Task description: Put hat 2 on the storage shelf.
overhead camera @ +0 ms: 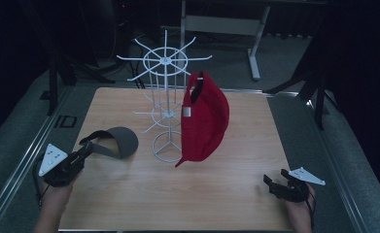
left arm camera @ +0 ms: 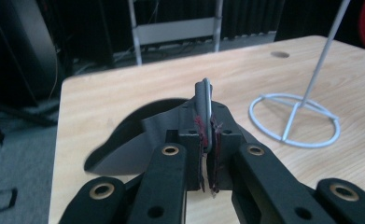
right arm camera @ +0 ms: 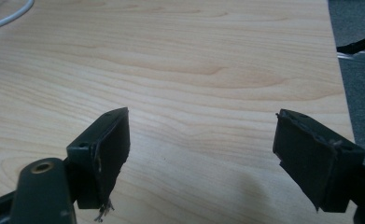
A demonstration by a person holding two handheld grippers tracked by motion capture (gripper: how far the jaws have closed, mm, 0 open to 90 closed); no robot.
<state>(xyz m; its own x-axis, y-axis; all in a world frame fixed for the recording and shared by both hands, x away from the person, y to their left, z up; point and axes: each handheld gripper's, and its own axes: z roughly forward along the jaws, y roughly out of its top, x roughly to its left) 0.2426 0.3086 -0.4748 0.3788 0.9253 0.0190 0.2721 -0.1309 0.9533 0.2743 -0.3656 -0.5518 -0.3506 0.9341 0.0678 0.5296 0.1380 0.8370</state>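
Left claw (overhead camera: 86, 149) clamped on strap of grey visor (overhead camera: 115, 141), near table (overhead camera: 226, 204) left edge, beside white wire rack (overhead camera: 164, 111). Red cap (overhead camera: 204, 119) hung on rack. Right claw (overhead camera: 274, 186) spread, nothing between, over bare wood near right edge.

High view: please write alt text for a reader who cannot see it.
The left gripper is shut on the band of a grey visor at the left of a wooden table. A red cap hangs on a white wire rack at the middle, and the right gripper rests open near the right edge.
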